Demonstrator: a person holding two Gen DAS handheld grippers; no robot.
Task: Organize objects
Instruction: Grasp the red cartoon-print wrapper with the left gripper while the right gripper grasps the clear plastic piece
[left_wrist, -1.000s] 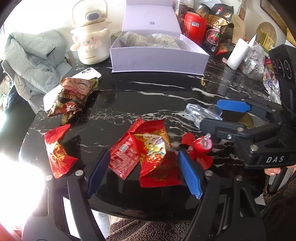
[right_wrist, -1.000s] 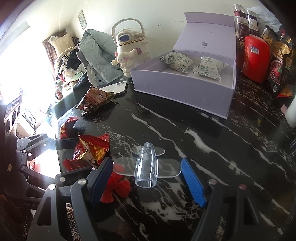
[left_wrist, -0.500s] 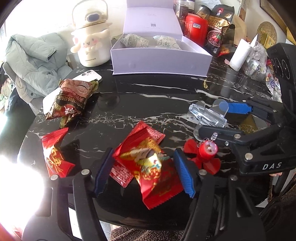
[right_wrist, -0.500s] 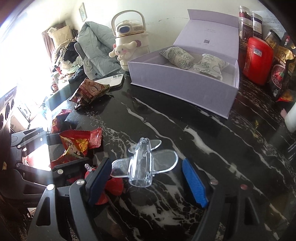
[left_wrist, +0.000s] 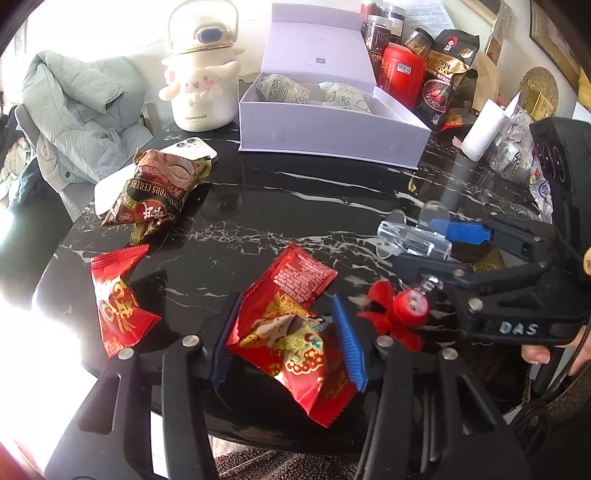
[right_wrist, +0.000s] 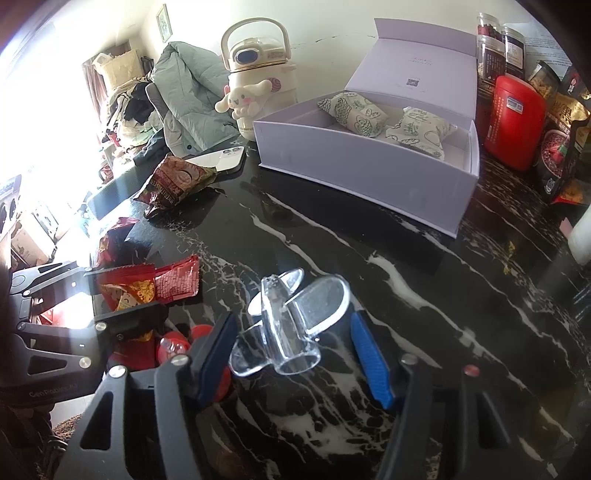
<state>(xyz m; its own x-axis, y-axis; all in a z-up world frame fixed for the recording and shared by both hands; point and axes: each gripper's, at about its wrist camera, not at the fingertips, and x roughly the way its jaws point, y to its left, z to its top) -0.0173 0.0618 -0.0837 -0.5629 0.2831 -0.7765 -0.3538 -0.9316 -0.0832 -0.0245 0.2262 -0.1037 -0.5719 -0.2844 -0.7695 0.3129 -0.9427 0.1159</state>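
Observation:
My left gripper (left_wrist: 286, 343) has its jaws closing, and the blue pads press both sides of a red snack packet (left_wrist: 291, 343), which crumples between them. A second red packet (left_wrist: 303, 273) lies just beyond the pads. The jaws of my right gripper (right_wrist: 291, 332) are closing too, with a clear plastic toy plane (right_wrist: 291, 325) tilted between the pads, wings against them. In the left wrist view the right gripper (left_wrist: 417, 243) sits to the right with the plane (left_wrist: 413, 236). A red propeller piece (left_wrist: 402, 306) lies on the black marble table (left_wrist: 295, 206) between both grippers.
An open lilac box (left_wrist: 325, 129) holding two pale pouches stands at the back. A brown snack bag (left_wrist: 155, 192), a white phone (left_wrist: 188, 147) and another red packet (left_wrist: 118, 302) lie on the left. A cream kettle (left_wrist: 203, 88) and jars, bags and a paper roll (left_wrist: 480, 129) crowd the back.
Both pairs of jaws have narrowed. The red packet now sits squeezed and tipped up between the left pads. The clear plane has turned and tilted between the right pads.

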